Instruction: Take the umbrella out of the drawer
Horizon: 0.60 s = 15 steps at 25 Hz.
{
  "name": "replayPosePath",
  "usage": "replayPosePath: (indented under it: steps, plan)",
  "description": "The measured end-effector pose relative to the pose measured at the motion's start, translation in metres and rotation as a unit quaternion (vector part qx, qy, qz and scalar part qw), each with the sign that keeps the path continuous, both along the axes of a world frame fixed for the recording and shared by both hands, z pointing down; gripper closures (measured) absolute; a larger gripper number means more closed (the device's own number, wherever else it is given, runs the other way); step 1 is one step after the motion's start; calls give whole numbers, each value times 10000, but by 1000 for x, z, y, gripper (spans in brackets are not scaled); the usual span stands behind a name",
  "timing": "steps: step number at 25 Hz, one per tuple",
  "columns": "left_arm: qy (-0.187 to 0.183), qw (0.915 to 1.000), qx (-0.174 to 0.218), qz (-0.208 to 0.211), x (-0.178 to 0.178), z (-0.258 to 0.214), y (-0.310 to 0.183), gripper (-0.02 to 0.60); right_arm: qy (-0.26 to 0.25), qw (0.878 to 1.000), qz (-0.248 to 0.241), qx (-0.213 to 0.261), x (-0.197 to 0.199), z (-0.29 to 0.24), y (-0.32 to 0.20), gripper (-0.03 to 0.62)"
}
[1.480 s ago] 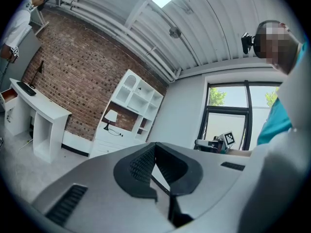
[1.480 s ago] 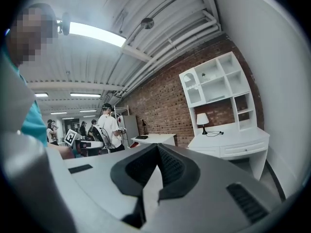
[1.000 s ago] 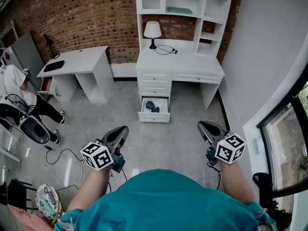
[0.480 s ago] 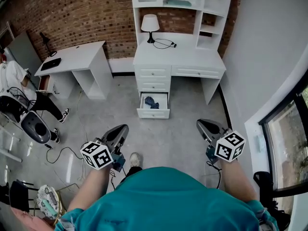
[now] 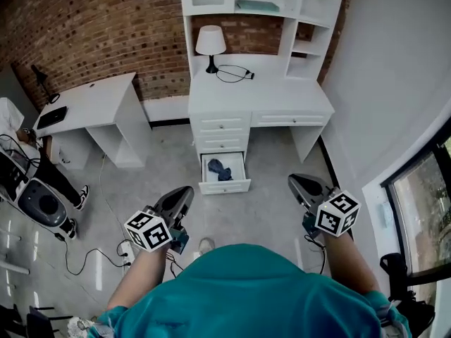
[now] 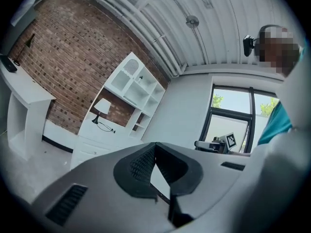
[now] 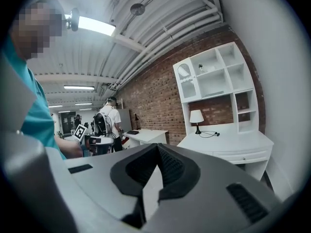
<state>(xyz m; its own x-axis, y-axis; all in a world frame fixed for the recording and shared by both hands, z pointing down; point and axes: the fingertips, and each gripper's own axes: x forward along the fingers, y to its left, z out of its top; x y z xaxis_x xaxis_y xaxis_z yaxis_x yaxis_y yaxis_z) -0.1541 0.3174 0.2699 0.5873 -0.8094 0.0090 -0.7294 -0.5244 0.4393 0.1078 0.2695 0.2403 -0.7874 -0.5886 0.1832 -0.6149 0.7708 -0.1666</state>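
The white desk's (image 5: 278, 94) bottom drawer (image 5: 225, 184) stands pulled open over the grey floor. Inside it lies a folded dark blue umbrella (image 5: 220, 169). Both grippers hang well short of the drawer, one on each side of it. My left gripper (image 5: 187, 191) is shut and empty, below and left of the drawer. In the left gripper view its jaws (image 6: 155, 144) meet at the tip and point level toward the desk (image 6: 92, 135). My right gripper (image 5: 297, 183) is to the drawer's right, its jaws (image 7: 157, 145) likewise shut on nothing.
A lamp (image 5: 209, 44) and a cable rest on the desk under a white shelf unit (image 5: 257, 5). A second white desk (image 5: 84, 108) stands left, with a seated person (image 5: 25, 167) beside it. Cables and a power strip (image 5: 123, 248) lie on the floor. A window (image 5: 423, 210) is on the right.
I have walked toward the desk, so the open drawer and shelf unit look nearer. Both grippers came along, still shut. The seated person has slid toward the left edge of the view.
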Motion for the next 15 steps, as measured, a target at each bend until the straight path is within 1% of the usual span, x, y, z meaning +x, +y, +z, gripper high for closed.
replayPosePath:
  steps: [4,8,11,15]
  plan:
    - [-89,9994,22,326,-43,-10,-75,571,35,9999,144,73,-52,-17,-64,572]
    - [-129,9985,38,522,-80,-16,-139,571,64,9996,235,110,-94,-28,-123,572]
    - [-219,9977,1,642,-96,-12,-177,571,74,9995,270,113,-113,-28,-158,572]
    - [-397,9965,-100,724,-106,0,-220,571,111,9994,338,-12,-120,-21,-203,572]
